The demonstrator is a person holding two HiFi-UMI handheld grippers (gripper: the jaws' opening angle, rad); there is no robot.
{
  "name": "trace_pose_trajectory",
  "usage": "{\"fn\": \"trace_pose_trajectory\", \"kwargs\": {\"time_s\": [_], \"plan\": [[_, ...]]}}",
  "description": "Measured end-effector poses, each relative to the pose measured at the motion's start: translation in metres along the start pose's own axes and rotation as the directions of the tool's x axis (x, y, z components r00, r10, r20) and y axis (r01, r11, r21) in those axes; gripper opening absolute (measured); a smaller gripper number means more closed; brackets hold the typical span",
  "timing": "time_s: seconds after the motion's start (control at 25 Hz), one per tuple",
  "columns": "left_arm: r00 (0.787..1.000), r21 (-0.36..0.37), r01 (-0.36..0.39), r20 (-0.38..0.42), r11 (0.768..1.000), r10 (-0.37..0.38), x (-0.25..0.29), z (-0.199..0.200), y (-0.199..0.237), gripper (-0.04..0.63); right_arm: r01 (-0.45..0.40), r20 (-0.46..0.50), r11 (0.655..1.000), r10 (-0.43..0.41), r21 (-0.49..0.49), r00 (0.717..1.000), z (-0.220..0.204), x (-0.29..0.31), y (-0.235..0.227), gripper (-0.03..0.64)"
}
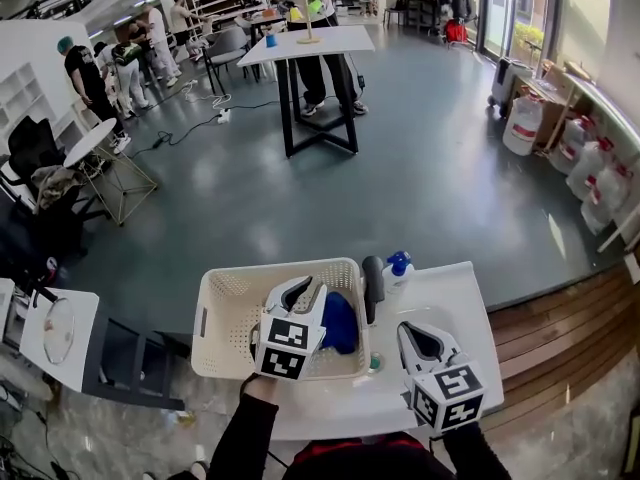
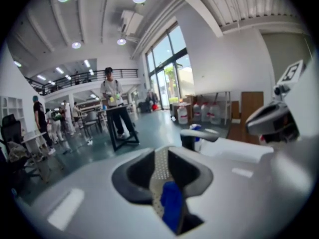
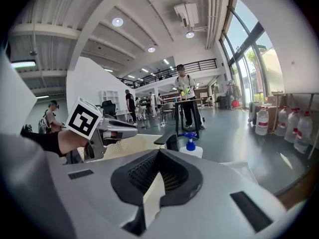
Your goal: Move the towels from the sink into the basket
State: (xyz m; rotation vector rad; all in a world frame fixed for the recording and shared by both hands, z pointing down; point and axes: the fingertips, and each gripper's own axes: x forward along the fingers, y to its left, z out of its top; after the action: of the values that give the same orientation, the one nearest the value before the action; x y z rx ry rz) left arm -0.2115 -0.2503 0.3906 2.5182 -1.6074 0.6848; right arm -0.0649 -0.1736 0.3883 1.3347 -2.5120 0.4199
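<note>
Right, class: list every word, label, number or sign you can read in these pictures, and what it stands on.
No text here can be read.
Left hand-held gripper and right hand-held gripper: their cubes bear black-and-white square patterns, no letters.
White jugs by the windows: red labels, too small to read.
Blue-capped pump bottle: no print can be made out.
</note>
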Motion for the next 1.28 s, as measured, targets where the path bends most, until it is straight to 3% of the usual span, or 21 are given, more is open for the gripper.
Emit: {"fn": "trace_pose_trajectory", "kwargs": {"time_s": [0.56,1.28], "plan": [[0.992,-0.009,-0.106,0.068,0.994,0.106,-0.043,0.034,0.001,0.067,-0.081,0.029,0.996,0.082,-0.029,0.996,0.009,-0.008,0.006,0.008],[0.964,-0.139,-0.243,0.075,0.960,0.255,-0.110,0.018,-0.022,0.005,-0.195,0.032,0.979,0.197,-0.067,0.980,0.009,-0.024,0.018,0.007]]}}
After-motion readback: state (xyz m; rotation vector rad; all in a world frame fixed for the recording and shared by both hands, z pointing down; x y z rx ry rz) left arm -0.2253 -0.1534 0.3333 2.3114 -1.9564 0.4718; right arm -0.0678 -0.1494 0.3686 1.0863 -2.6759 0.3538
